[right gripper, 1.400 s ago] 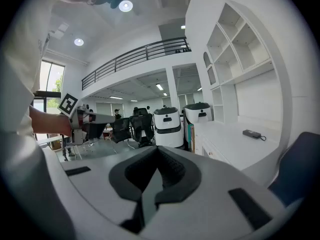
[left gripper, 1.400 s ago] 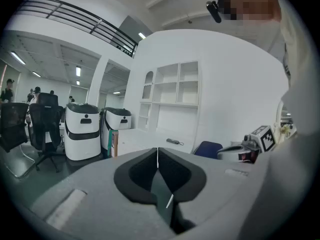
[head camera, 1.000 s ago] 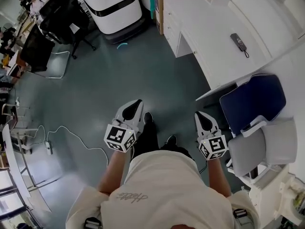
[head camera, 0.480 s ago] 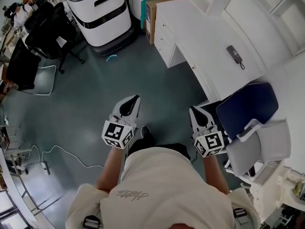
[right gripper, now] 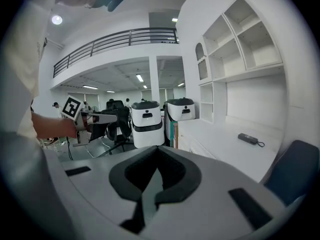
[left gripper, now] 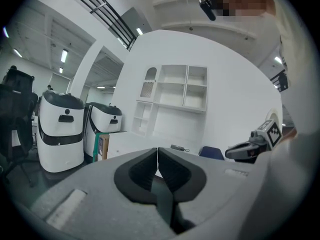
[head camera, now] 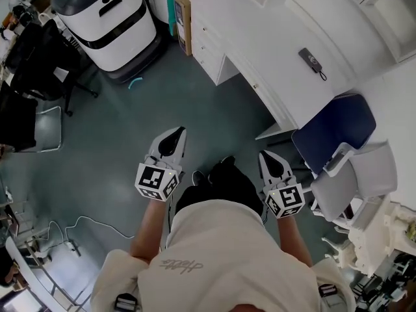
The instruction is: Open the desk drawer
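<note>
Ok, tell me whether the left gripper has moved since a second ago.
Yes. In the head view the left gripper has come forward, nearer the teal arc that lies beside the white machine.

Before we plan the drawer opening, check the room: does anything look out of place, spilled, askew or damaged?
Nothing spilled or broken. Two loose things lie on the floor: a white cable trailing at the person's left, and a small teal curved piece beside the white machine. The desk looks tidy, drawers shut.

Closed white desk drawer (head camera: 205, 44)
</note>
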A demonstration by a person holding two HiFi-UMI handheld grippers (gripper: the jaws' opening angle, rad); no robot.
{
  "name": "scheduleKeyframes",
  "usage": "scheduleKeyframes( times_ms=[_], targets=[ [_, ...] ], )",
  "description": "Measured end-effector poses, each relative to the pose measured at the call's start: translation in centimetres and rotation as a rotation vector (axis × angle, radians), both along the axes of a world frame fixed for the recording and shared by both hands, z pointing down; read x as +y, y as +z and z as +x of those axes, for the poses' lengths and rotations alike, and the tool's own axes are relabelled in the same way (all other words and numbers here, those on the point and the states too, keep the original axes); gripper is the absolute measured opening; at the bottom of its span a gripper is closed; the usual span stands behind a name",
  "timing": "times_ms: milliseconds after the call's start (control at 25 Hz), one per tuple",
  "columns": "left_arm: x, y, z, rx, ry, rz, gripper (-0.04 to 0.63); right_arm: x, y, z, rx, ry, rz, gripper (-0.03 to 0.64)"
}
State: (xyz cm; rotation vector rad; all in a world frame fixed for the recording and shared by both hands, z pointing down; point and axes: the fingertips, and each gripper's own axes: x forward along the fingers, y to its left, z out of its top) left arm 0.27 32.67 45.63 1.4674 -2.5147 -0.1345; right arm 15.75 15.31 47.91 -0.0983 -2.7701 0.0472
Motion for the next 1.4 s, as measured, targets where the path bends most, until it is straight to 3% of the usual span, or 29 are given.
scheduleKeyframes(
  times_ms=[160, 440, 840, 1040, 1200, 1400],
  targets=[
    [-2.6, 0.2, -1.3, 0.011, 0.037, 0.06, 0.017, -1.5, 1.6, -1.6, 0.013, 0.011, -0.023, 0.003],
    [-6.9, -0.5, -7.3, 0.009, 0.08, 0.07, 0.017, -6.7, 3.5, -8.7, 0.021, 0.04, -0.081, 0.003],
    [-20.9, -4.1, -15.7, -0.08, 0.233, 0.054, 0.017, -17.3, 2.4, -17.2, -0.031, 0.1, -0.074, 0.003],
    [-26.2, -4.2, -16.8, -0.096, 0.312, -0.007, 0.017, -21.1, 1.9, -18.2, -0.057, 0.151, -0.065, 0.003],
    [-29.1, -2.9, -16.6, -0.197, 0.403, -0.135, 0.017, -22.9, 2.0, -18.3, -0.064, 0.197, -0.072, 0.003],
    [-33.3, -2.2, -16.4, -0.172, 0.529, -0.137, 0.017, -25.0, 2.4, -17.9, -0.042, 0.268, -0.071, 0.003]
  ],
)
